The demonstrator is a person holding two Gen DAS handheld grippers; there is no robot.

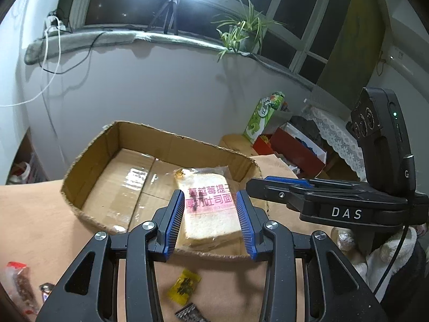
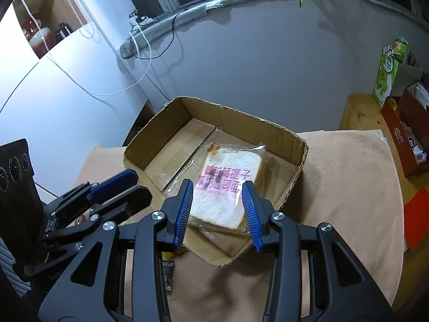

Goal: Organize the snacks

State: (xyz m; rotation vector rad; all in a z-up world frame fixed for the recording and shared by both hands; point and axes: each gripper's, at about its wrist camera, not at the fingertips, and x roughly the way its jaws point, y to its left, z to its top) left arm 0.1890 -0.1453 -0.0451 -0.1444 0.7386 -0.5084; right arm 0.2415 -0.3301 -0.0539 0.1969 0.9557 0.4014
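Note:
A packet of sliced toast [image 1: 209, 214] with pink print lies inside an open cardboard box [image 1: 112, 145] on the table, near the box's front right corner; it also shows in the right wrist view [image 2: 228, 187], in the same box [image 2: 281, 134]. My left gripper [image 1: 210, 222] is open, hovering over the box's front wall with the toast seen between its fingers. My right gripper [image 2: 217, 212] is open and empty, also above the front wall. A yellow snack packet [image 1: 185, 287] and a dark packet [image 1: 190, 312] lie on the table in front of the box.
A beige cloth covers the table [image 2: 348, 187]. A red-wrapped snack [image 1: 18, 284] lies at the left front. Red boxes [image 2: 402, 139] and a green carton [image 2: 386, 72] stand to the right. The right gripper's body [image 1: 348, 201] hangs close at my left gripper's right.

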